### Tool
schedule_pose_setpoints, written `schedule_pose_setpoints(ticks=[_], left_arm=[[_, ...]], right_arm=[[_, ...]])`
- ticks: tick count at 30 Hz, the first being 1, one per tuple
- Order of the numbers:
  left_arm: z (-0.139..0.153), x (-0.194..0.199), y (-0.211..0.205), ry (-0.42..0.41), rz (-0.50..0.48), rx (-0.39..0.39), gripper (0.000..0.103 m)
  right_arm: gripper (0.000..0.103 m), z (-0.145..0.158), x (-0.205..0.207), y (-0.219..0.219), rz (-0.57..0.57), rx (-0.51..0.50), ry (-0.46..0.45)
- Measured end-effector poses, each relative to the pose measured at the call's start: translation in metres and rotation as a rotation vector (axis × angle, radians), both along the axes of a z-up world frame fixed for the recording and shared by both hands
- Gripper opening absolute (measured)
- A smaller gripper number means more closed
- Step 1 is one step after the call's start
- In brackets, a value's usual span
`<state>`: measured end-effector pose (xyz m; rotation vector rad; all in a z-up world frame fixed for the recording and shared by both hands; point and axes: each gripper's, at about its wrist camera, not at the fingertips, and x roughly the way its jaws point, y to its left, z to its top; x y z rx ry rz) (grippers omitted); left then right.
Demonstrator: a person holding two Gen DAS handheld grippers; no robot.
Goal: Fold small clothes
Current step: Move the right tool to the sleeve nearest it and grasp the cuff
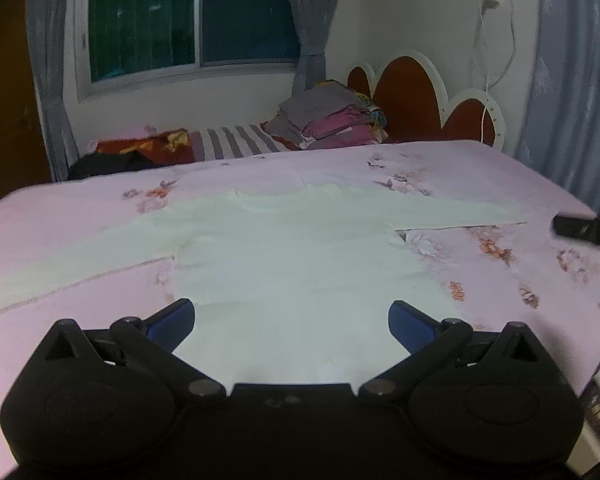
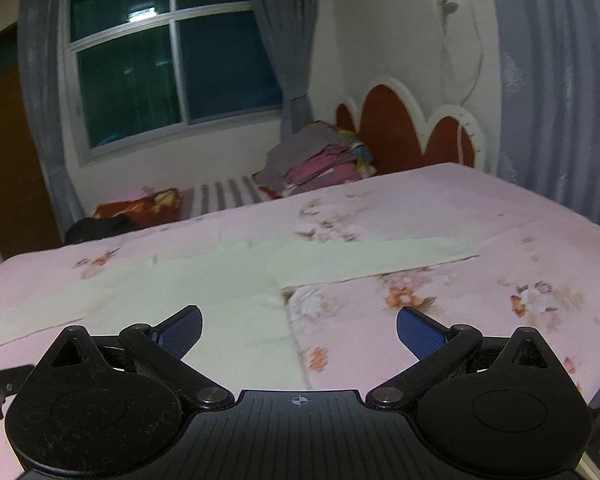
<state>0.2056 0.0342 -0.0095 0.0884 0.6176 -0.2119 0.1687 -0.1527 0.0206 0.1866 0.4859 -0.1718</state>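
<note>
White shirt (image 1: pixel 300 264) lies flat; both hand-held grippers gape

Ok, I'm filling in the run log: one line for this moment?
stage: pre-fold | white shirt: flat on pink bedsheet, sleeves out | left gripper: open, empty | right gripper: open, empty

We view the bed (image 1: pixel 480 168) low from its near edge through both wrist cameras, facing the window (image 1: pixel 188 20). The right camera sits further right; both share the white long-sleeved top (image 1: pixel 300 256) and headboard (image 2: pixel 404 124).
</note>
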Motion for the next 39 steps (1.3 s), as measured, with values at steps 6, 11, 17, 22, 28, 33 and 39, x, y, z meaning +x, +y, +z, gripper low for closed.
schedule_pose_setpoints(ticks=[6, 11, 17, 22, 28, 33, 39], left_arm=[[-0.01, 0.027, -0.013, 0.002, 0.005, 0.001, 0.102], [-0.02, 0.058, -0.021, 0.046, 0.048, 0.006, 0.095], [-0.032, 0.111, -0.038, 0.089, 0.13, 0.011, 0.102], [-0.042, 0.159, -0.053, 0.181, 0.21, -0.075, 0.103], [-0.047, 0.192, -0.073, 0.234, 0.253, -0.123, 0.103], [-0.049, 0.203, -0.082, 0.23, 0.288, -0.1, 0.102], [-0.046, 0.214, -0.086, 0.235, 0.315, -0.089, 0.102]], right_arm=[[0.102, -0.001, 0.021, -0.051, -0.123, -0.004, -0.02], [0.063, -0.011, 0.056, -0.102, -0.187, 0.042, -0.009], [0.063, -0.032, 0.108, -0.168, -0.227, 0.081, 0.003], [0.063, -0.07, 0.164, -0.246, -0.273, 0.169, 0.061], [0.063, -0.127, 0.219, -0.326, -0.321, 0.355, 0.148], [0.048, -0.161, 0.235, -0.364, -0.356, 0.483, 0.164], [0.035, -0.174, 0.233, -0.388, -0.365, 0.564, 0.144]])
